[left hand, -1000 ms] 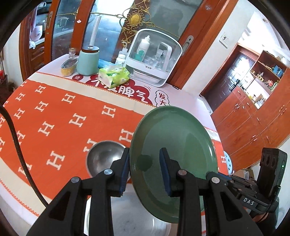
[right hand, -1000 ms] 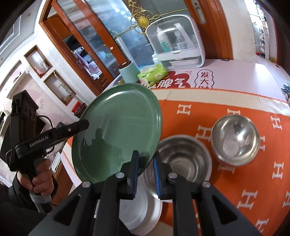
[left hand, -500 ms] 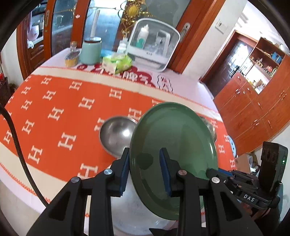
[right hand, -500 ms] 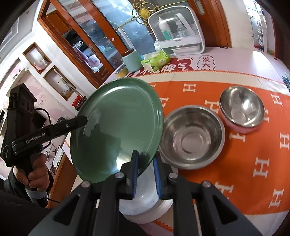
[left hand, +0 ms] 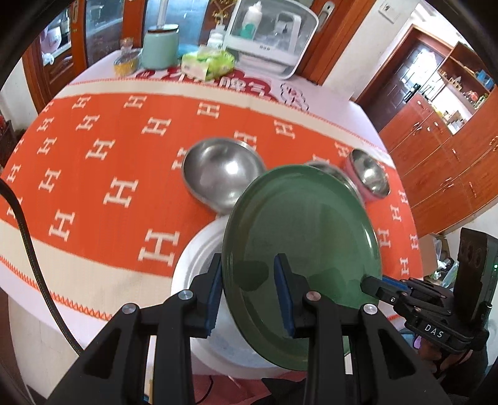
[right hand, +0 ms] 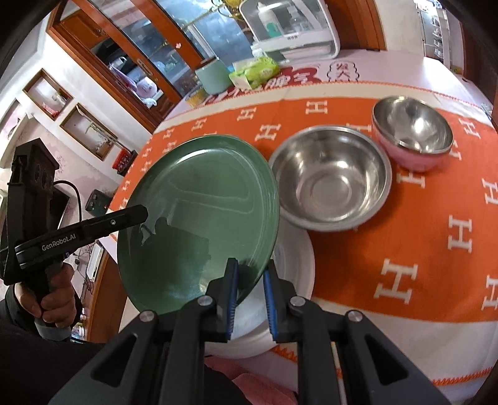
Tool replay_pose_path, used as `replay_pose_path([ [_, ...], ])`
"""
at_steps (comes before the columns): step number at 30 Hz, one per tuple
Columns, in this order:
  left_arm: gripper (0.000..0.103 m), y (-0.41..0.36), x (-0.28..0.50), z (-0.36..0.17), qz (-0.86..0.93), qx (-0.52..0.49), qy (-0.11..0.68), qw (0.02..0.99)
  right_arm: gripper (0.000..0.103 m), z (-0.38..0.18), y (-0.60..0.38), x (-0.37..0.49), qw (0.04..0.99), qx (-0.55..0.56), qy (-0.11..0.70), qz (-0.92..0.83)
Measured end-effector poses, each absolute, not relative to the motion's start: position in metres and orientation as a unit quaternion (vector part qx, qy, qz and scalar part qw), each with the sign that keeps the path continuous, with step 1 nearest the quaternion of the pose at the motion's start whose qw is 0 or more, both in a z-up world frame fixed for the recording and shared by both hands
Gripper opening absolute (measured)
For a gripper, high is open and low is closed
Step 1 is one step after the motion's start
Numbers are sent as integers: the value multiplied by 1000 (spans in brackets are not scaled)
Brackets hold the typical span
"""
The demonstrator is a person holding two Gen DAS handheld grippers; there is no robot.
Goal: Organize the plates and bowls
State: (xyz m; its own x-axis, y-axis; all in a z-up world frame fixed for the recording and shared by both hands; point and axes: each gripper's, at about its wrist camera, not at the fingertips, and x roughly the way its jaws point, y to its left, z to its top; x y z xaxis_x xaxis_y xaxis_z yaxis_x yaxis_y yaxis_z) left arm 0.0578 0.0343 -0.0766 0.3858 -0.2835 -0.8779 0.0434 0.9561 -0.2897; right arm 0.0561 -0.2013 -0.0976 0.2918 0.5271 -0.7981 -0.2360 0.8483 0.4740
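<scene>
A green plate (left hand: 305,236) (right hand: 199,215) is held tilted above a white plate (left hand: 199,261) (right hand: 292,264) at the table's near edge. My left gripper (left hand: 249,280) straddles its rim with a gap between the pads. My right gripper (right hand: 250,280) is shut on the plate's opposite rim. A large steel bowl (left hand: 221,174) (right hand: 330,180) sits just beyond the white plate. A second steel bowl (left hand: 330,174) is partly hidden behind the green plate. A small steel bowl with a pink outside (left hand: 368,174) (right hand: 411,134) stands further right.
The round table carries an orange cloth with white H marks (left hand: 93,149). At its far side stand a mint canister (left hand: 160,46), a tissue pack (left hand: 207,62), a white organiser box (left hand: 267,28) and a small tin (left hand: 126,62). Wooden cabinets (left hand: 451,131) stand to the right.
Both grippers have lifted and pulled back with the green plate, so more of the table shows. The white plate and the bowls to the right have come into view beneath it.
</scene>
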Motion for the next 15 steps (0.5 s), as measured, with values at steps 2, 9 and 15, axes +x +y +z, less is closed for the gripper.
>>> replay_pose_path([
  [2, 30, 36, 55, -83, -96, -112, 553, 820, 17, -103, -197, 52, 787, 127, 554, 240],
  [9, 30, 41, 47, -111, -82, -113, 582, 801, 19, -121, -183, 39, 769, 100, 586, 234],
  [15, 30, 42, 47, -132, -69, -110, 606, 784, 19, -133, -173, 37, 763, 82, 602, 220],
])
